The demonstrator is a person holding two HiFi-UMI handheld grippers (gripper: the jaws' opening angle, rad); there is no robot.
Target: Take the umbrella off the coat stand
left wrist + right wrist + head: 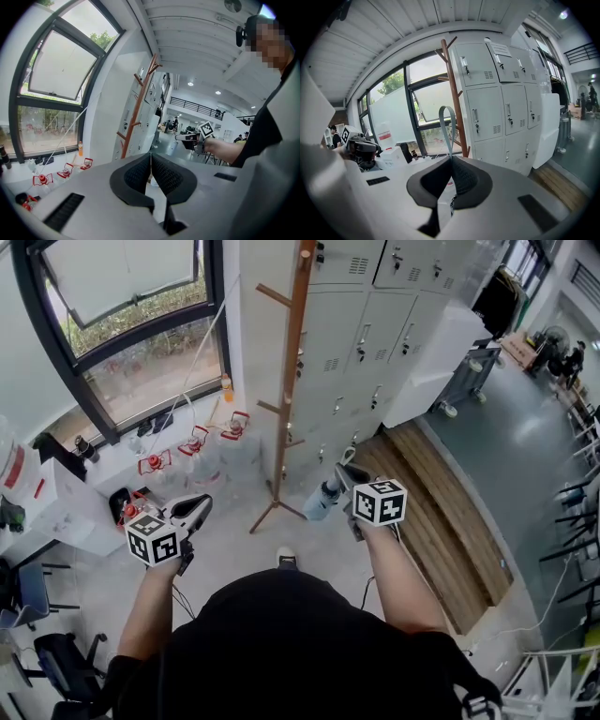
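Observation:
The brown wooden coat stand (287,381) rises in front of me, its pegs bare; it also shows in the left gripper view (138,107) and in the right gripper view (454,89). My right gripper (345,474) is shut on the strap of a folded grey-blue umbrella (324,500), which hangs just right of the stand's foot and apart from it. In the right gripper view the grey strap loop (446,125) stands up out of the closed jaws (450,161). My left gripper (200,507) is shut with nothing in it (151,161), to the left of the stand.
Grey lockers (375,343) stand behind the stand, a window (141,343) to the left. Several red-capped bottles (195,442) sit by the window wall. A wooden platform (441,521) runs to the right. Chairs (37,634) and a white box (56,507) are at the left.

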